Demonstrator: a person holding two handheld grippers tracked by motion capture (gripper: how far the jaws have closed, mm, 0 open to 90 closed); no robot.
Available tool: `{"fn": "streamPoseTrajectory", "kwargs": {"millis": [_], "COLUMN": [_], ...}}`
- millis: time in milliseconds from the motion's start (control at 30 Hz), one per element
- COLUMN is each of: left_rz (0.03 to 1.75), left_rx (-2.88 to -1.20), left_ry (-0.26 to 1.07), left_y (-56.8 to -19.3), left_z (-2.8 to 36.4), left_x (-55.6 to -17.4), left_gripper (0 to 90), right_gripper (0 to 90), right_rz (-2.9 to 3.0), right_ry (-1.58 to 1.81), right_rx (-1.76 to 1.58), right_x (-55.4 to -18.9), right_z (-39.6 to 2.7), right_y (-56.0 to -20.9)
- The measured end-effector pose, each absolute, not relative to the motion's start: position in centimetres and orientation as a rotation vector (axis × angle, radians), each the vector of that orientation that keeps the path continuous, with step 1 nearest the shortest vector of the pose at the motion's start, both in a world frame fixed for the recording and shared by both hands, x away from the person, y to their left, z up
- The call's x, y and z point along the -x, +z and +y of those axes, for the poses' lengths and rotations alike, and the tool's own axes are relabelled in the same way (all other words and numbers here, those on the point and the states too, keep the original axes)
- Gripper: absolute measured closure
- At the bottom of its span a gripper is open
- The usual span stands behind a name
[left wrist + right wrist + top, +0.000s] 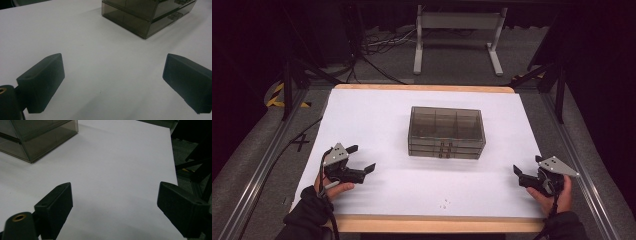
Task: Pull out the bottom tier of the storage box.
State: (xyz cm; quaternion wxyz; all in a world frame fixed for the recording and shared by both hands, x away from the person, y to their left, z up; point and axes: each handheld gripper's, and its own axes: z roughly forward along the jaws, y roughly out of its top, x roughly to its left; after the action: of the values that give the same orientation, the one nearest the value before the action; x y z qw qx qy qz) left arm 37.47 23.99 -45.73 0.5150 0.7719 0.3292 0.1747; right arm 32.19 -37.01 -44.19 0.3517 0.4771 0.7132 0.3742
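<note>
Smoky clear box mid-counter, both grippers wide open and empty on either side of it.

The counter [377, 115], covered in white with a wooden edge, carries a tinted see-through compartment box [446, 132] at its middle, stacked in layers with small latches on the near face. The box lies well apart from both sets of jaws: ahead and to the right of the left gripper [360, 158], ahead and to the left of the right gripper [527, 170]. Each gripper's jaws stand spread wide with nothing between them but bare white surface. Nothing stands in the way on either side. A few tiny specks [445, 203] lie near the front edge. Beyond the counter, a white frame [457, 35] and cables [382, 45] sit on the grey floor.
</note>
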Motion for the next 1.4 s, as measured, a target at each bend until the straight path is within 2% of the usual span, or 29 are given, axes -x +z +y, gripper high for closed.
{"fn": "streamPoseTrajectory", "kwargs": {"millis": [400, 600, 633, 700, 767, 1000, 1033, 1067, 1133, 1400], "left_rz": [0.725, 0.661, 0.666, 0.659, 0.653, 0.560, 0.538, 0.515, 0.489, 0.390], "left_rx": [-1.912, -1.996, -1.981, -1.937, -1.916, -1.976, -1.989, -1.997, -2.014, -1.998], "left_ry": [0.425, 0.428, 0.422, 0.413, 0.415, 0.439, 0.460, 0.465, 0.507, 0.481], "left_y": [-45.7, -45.3, -44.9, -43.9, -43.0, -41.1, -40.6, -40.3, -39.8, -38.1], "left_z": [23.5, 22.8, 22.7, 22.9, 22.8, 20.6, 19.9, 19.5, 18.6, 15.2], "left_x": [-37.3, -37.4, -37.5, -37.8, -38.2, -39.5, -39.8, -39.9, -40.2, -41.2], "left_gripper": [8.6, 24.2, 25.4, 33.7, 34.4, 54.2, 54.2, 60.1, 65.1, 75.7], "right_gripper": [16.4, 22.3, 22.5, 22.6, 23.5, 28.4, 29.9, 31.5, 33.6, 38.1], "right_rz": [1.889, 1.905, 1.910, 1.925, 1.939, 1.977, 1.983, 1.995, 2.021, 2.047], "right_ry": [0.944, 0.974, 0.979, 1.010, 1.022, 1.022, 1.021, 1.007, 1.017, 1.032], "right_rx": [-1.209, -1.214, -1.211, -1.245, -1.254, -1.220, -1.201, -1.173, -1.145, -1.106], "right_x": [-32.3, -32.3, -32.3, -32.3, -32.3, -32.0, -32.0, -32.0, -32.1, -32.3], "right_z": [-36.7, -36.9, -36.9, -36.8, -36.4, -33.0, -32.5, -31.6, -30.6, -28.0], "right_y": [-44.2, -44.1, -44.0, -43.8, -43.7, -42.6, -42.5, -42.4, -42.5, -42.4]}}
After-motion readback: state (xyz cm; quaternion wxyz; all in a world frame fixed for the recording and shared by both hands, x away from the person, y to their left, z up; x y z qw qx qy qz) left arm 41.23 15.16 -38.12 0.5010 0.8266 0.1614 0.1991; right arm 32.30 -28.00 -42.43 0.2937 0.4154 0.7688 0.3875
